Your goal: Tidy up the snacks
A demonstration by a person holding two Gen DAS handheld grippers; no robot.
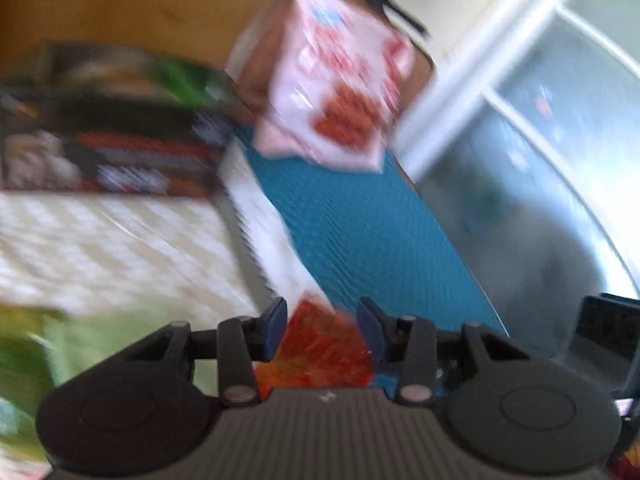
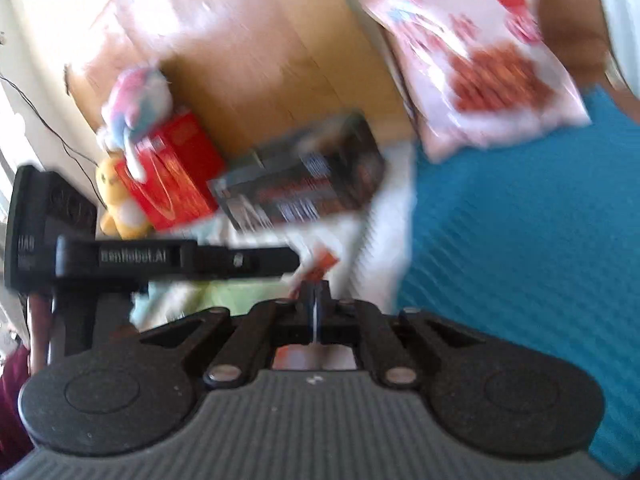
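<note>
Both tongs pinch one red snack packet (image 1: 320,344), left tongs (image 1: 322,322) and right tongs (image 2: 316,296); pull apart and it rips.

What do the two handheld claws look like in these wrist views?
Both are matte black. Each has a ribbed grey plate at the base, flanked by two round black discs, with linkage bars and silver pivot pins. The left claw has blue finger pads. The right claw has dark fingers. White lettering, too blurred to read, marks the left claw's side in the right view.
</note>
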